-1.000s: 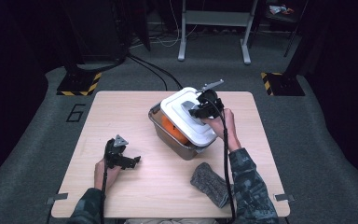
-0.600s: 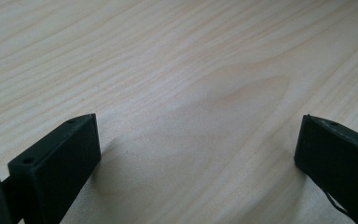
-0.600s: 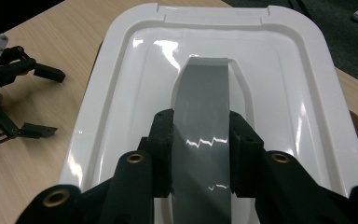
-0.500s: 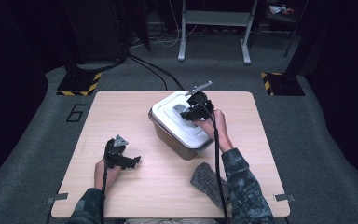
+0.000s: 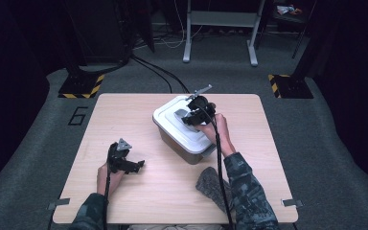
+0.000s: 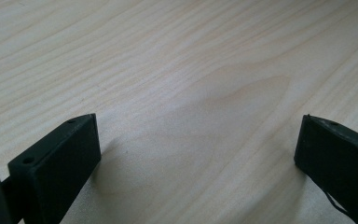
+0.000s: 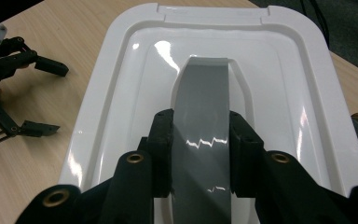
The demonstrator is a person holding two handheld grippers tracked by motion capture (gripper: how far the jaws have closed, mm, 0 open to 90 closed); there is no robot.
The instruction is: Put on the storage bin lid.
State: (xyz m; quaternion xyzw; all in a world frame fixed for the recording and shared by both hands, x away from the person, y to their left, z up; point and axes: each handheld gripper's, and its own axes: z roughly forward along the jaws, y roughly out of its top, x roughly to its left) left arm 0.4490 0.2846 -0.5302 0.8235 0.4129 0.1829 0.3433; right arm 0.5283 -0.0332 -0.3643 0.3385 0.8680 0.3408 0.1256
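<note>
A white lid (image 5: 175, 116) with a grey handle strip (image 7: 203, 88) lies on top of a grey bin (image 5: 184, 149) at the middle of the table. My right gripper (image 5: 195, 114) reaches over the lid from the right, and its jaws (image 7: 200, 126) are shut on both sides of the grey handle. My left gripper (image 5: 135, 166) rests low on the wood at the front left, far from the bin. Its jaws (image 6: 196, 154) stand wide open over bare wood with nothing between them. The same open gripper (image 7: 42, 98) lies beside the lid in the right gripper view.
A crumpled grey cloth (image 5: 211, 184) lies near the front edge, beside the right forearm. The light wooden table (image 5: 124, 110) has free room to the left of and behind the bin. Dark floor, cables and stand legs surround the table.
The right gripper has carried the lid leftward and down. An orange interior showed at the bin's open side one second ago; the lid now covers it. The left gripper has not moved.
</note>
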